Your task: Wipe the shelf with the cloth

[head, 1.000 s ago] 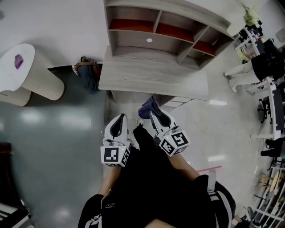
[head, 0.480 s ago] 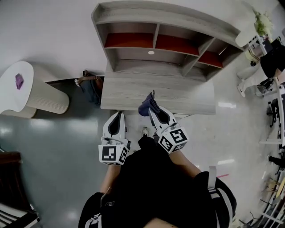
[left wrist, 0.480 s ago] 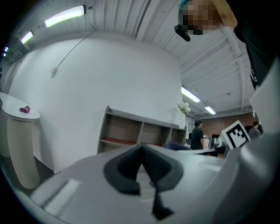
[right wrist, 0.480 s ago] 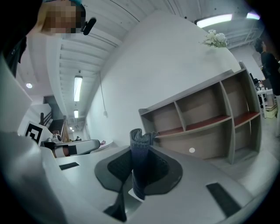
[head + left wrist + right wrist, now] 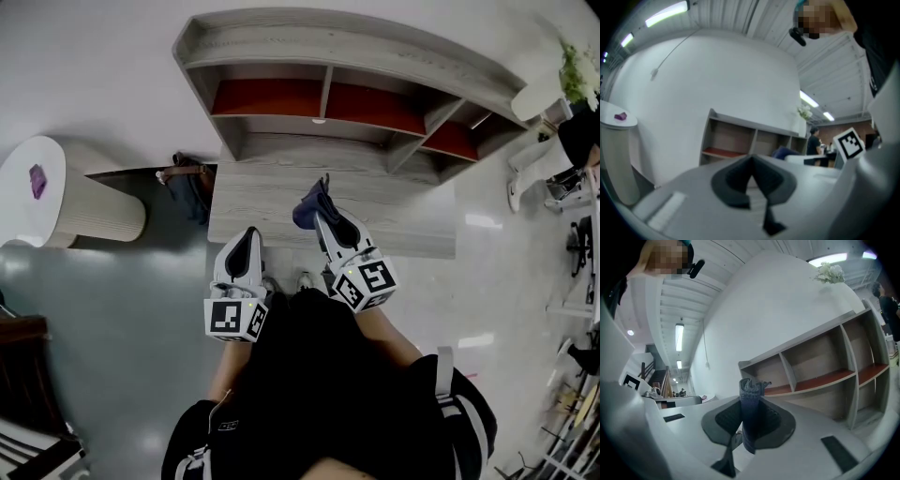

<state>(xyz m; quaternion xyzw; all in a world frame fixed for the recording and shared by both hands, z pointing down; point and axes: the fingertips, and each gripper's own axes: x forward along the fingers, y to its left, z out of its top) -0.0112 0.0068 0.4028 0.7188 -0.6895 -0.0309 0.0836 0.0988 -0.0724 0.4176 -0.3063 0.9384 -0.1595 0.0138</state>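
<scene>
We hold the cloth (image 5: 308,207) pinched tight in our right claw (image 5: 323,221), up over the front ledge of the shelf (image 5: 281,42), our left claw (image 5: 247,246) is closed on nothing, and we think all the wiping is yet to do.

No words, numbers or brand names can be read. Black-and-white square marker patterns are carried on the cubes of the left gripper (image 5: 247,236) and the right gripper (image 5: 323,220). A small print on the person's dark clothing (image 5: 309,375) is too blurred to be read.
</scene>
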